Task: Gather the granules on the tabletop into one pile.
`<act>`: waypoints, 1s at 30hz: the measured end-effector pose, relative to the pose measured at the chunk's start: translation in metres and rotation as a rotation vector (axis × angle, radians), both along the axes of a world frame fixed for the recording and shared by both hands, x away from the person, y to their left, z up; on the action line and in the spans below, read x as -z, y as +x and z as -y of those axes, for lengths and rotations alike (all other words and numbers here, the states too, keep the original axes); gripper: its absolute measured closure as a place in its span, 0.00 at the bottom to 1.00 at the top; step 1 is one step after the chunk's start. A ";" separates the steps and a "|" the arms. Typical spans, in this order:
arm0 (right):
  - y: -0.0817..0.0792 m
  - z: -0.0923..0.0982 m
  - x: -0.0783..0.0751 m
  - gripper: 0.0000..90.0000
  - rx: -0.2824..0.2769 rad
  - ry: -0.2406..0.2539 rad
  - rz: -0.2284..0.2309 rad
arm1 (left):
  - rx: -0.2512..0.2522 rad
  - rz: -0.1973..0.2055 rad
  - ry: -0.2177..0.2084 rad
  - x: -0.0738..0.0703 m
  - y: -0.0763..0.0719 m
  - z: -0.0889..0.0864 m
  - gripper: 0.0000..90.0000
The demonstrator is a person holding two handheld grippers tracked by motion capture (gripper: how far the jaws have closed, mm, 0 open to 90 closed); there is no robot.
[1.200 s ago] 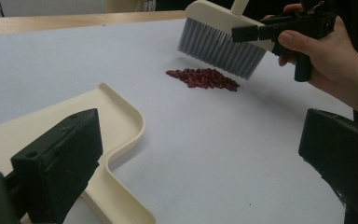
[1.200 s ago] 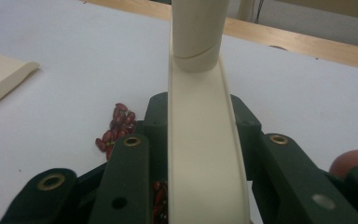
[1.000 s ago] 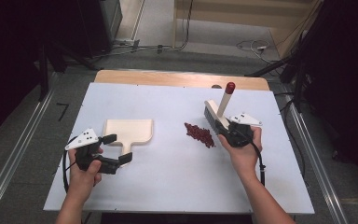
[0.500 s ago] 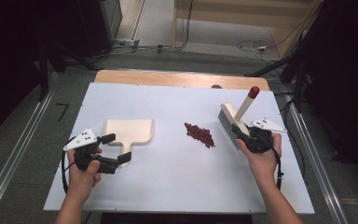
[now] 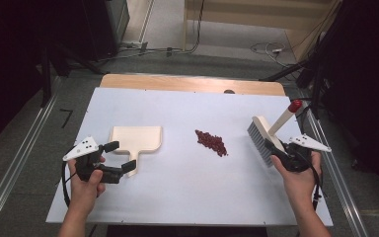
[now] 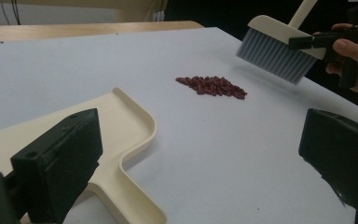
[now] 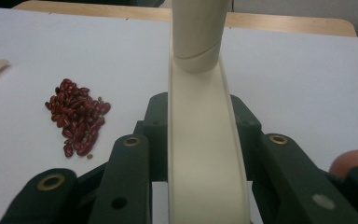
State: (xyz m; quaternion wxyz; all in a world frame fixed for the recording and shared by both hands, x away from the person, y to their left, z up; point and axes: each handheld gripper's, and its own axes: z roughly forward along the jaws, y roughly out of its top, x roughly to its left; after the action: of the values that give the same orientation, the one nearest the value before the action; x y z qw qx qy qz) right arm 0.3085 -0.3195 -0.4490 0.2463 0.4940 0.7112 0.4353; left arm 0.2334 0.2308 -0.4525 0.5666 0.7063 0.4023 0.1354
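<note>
A cream dustpan (image 5: pixel 135 138) lies flat at the left of the white table (image 5: pixel 192 106), its handle toward the person. My left gripper (image 5: pixel 119 157) is open, its jaws standing wide either side of that handle; the left gripper view has the dustpan (image 6: pixel 121 121) beside the left jaw. A small pile of red beans (image 5: pixel 211 142) sits mid-table. My right gripper (image 5: pixel 276 150) is shut on a brush (image 5: pixel 264 134) with grey bristles and a red-tipped handle, held above the table right of the beans. In the right gripper view the brush body (image 7: pixel 200 154) runs up between the jaws.
A strip of wooden tabletop (image 5: pixel 177 83) shows behind the white sheet. Metal rails (image 5: pixel 24 153) run along the floor on both sides, and cables (image 5: pixel 266 49) lie on the floor beyond. The right hand is near the table's right edge.
The right gripper has carried the brush to the right, from just beside the beans out toward the table's right edge. The left gripper and dustpan have stayed put.
</note>
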 end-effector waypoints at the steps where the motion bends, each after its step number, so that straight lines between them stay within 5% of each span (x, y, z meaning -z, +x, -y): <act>1: -0.001 0.003 0.000 0.73 -0.001 0.003 0.000 | -0.003 0.001 -0.003 0.001 0.000 0.000 0.00; 13: -0.015 0.025 -0.004 0.73 -0.040 0.045 0.003 | -0.044 0.013 -0.031 0.006 -0.003 -0.010 0.00; 18: -0.013 0.031 -0.005 0.73 -0.066 0.103 0.007 | -0.048 0.019 -0.010 0.008 -0.001 -0.008 0.00; 30: -0.005 0.024 0.006 0.73 -0.131 0.078 -0.026 | -0.092 0.014 0.019 0.013 0.003 -0.004 0.00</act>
State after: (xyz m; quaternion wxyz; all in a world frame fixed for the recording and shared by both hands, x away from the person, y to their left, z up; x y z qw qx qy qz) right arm 0.3032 -0.3438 -0.4549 0.1884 0.4612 0.7276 0.4716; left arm 0.2367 0.2352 -0.4652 0.5556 0.6914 0.4291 0.1704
